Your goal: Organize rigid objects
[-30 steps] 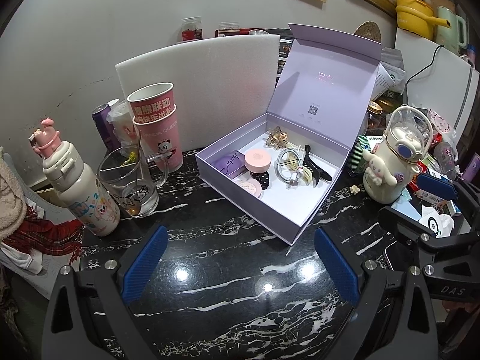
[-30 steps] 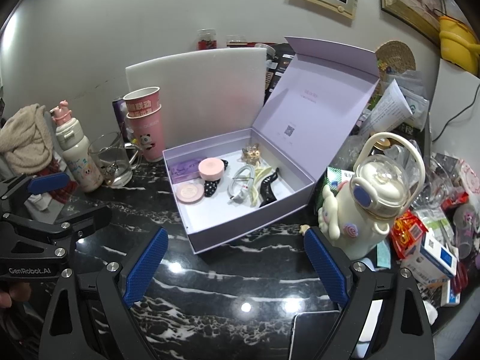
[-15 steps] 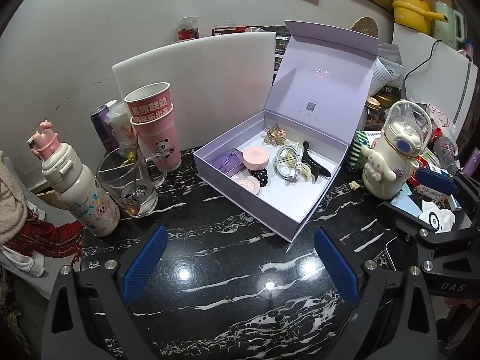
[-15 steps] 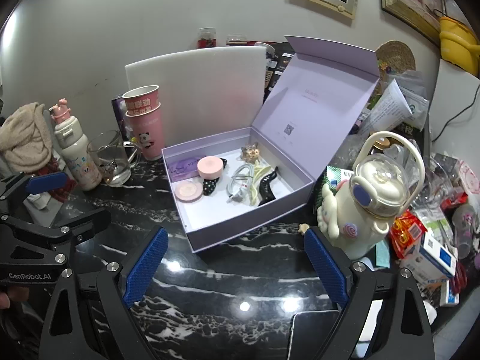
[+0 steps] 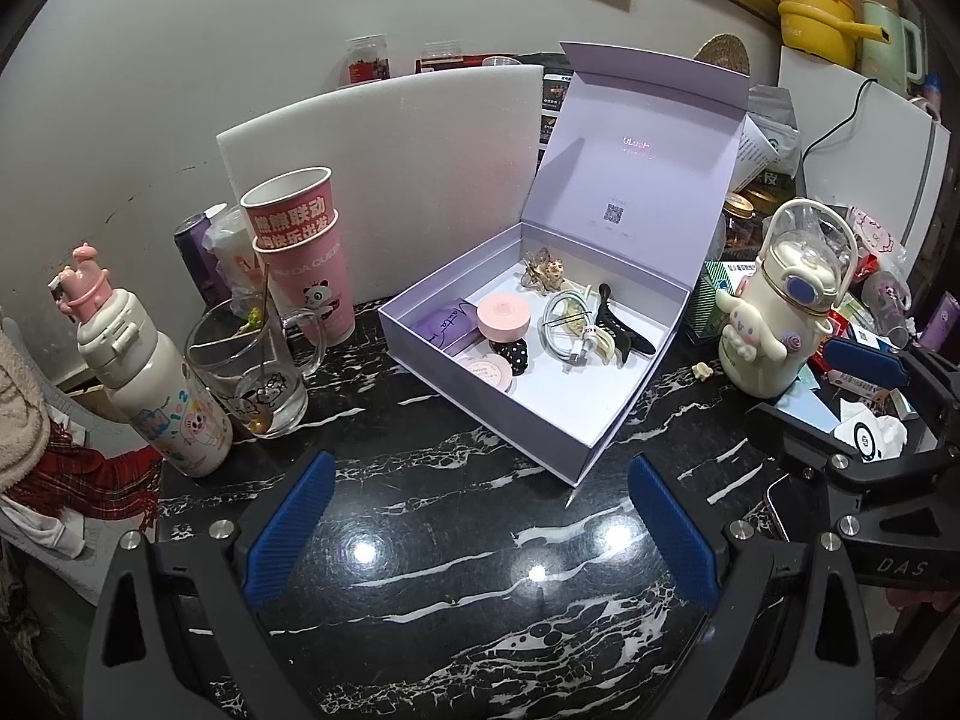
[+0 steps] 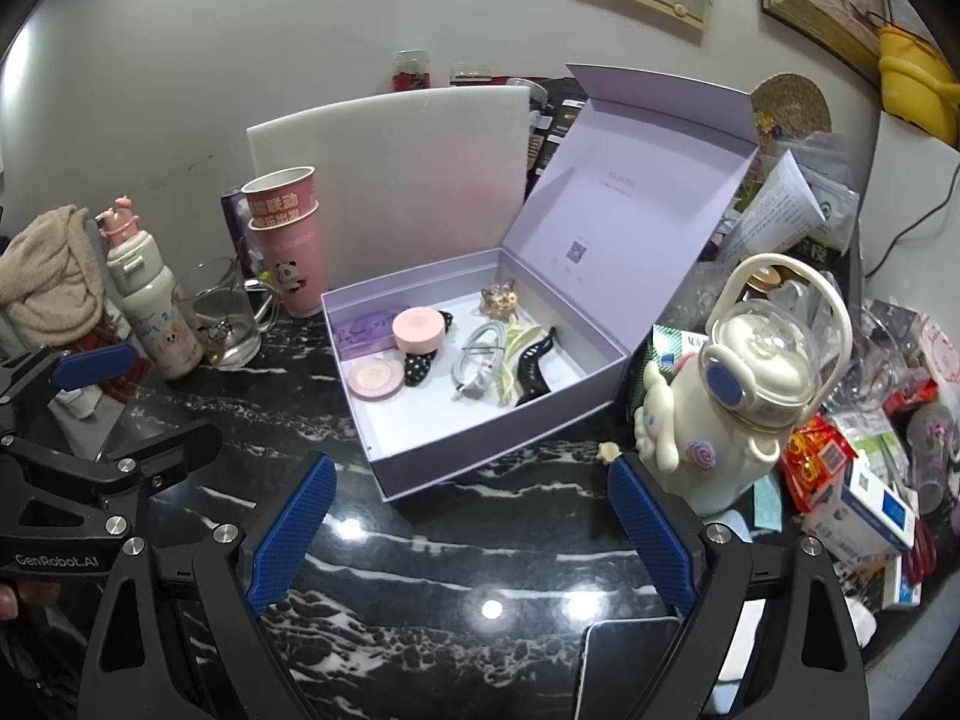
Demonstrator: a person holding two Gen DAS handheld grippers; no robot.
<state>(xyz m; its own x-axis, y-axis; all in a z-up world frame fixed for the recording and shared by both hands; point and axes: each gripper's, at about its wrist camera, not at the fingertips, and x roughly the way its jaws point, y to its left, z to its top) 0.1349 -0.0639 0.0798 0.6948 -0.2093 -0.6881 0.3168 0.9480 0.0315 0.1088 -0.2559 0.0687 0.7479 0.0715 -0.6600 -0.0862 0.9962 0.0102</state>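
Note:
An open lilac box (image 5: 480, 387) (image 6: 480, 462) with its lid up stands on the black marble table. Inside lie a pink round case (image 5: 504, 317) (image 6: 418, 329), a flat pink compact (image 6: 376, 378), a purple card (image 5: 447, 324), a white coiled cable (image 5: 567, 324) (image 6: 480, 354), a black hair claw (image 5: 618, 330) (image 6: 534, 366) and a gold clip (image 5: 543, 270) (image 6: 501, 297). My left gripper (image 5: 480, 531) is open and empty, in front of the box. My right gripper (image 6: 471, 531) is open and empty, also in front of it.
Left of the box stand stacked pink paper cups (image 5: 300, 252), a glass mug (image 5: 252, 372) and a white bottle with a pink top (image 5: 150, 384). A white Cinnamoroll bottle (image 6: 744, 384) and cluttered packets stand right. A phone (image 6: 630, 666) lies near the front edge.
Both grippers have drawn back slightly from the box, staying open and empty. Nothing on the table has moved.

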